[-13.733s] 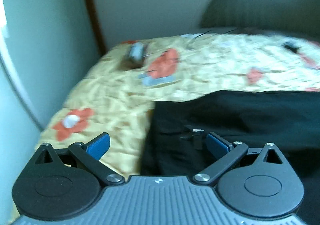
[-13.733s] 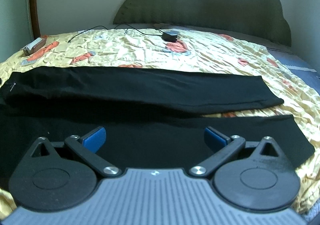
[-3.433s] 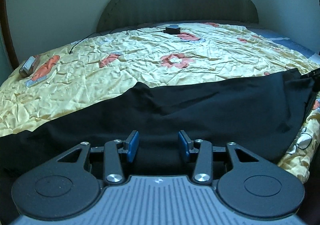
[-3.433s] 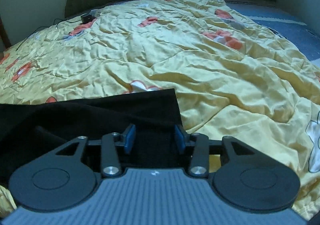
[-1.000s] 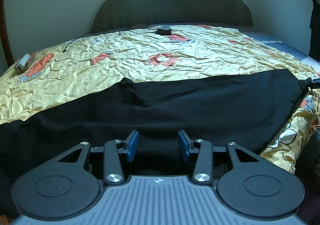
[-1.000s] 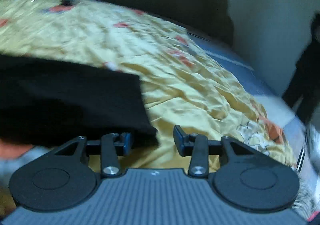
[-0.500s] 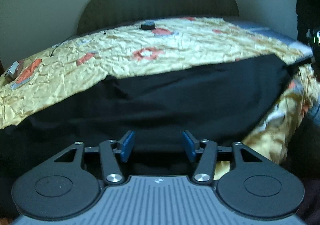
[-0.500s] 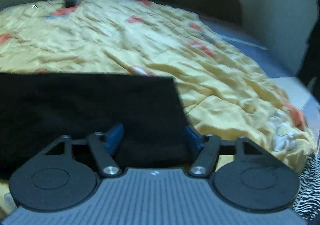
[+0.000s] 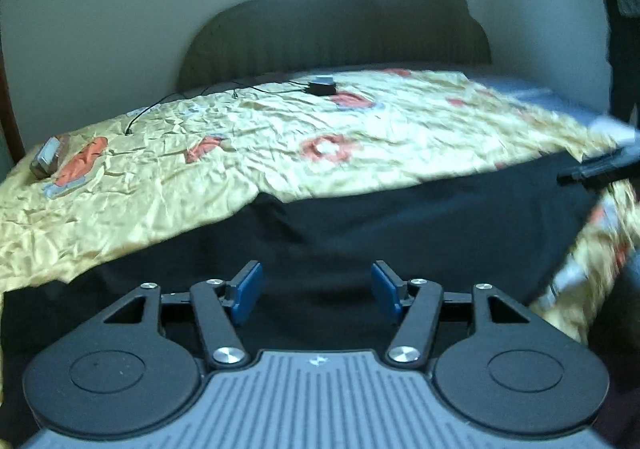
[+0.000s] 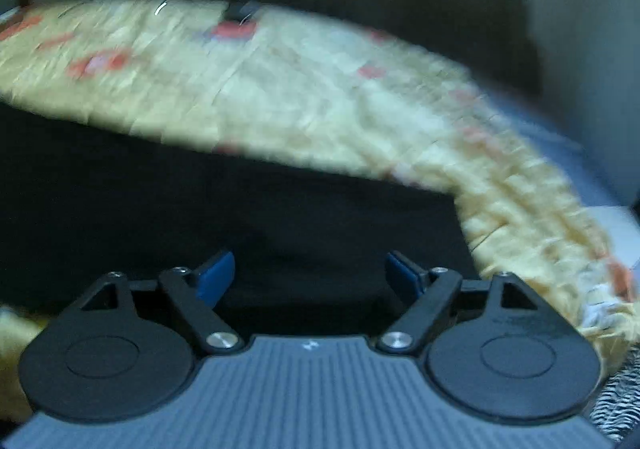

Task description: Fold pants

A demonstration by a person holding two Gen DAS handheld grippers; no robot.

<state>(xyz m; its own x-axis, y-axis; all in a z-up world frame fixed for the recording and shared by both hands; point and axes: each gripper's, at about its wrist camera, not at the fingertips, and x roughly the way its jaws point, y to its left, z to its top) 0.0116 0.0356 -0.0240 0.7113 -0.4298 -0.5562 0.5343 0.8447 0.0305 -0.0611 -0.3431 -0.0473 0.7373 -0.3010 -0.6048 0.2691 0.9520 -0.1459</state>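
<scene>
Beyond the pants (image 9: pixel 400 233) the quilt (image 9: pixel 280 153) lies bare and passable across its middle, with only a charger (image 9: pixel 321 85) and its cable (image 9: pixel 168 105) near the headboard (image 9: pixel 332 29) and a small box (image 9: pixel 46 157) at the far left edge.

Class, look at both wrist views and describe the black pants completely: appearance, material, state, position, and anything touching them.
The black pants are plain, dark, matte cloth, soft and slightly rippled. They lie spread in a wide flat band across the near edge of the yellow floral bedspread, reaching toward its right corner. The left hand-held gripper and right hand-held gripper are both open just above the fabric; contact cannot be judged. Seams and pockets are not visible in the blur.
</scene>
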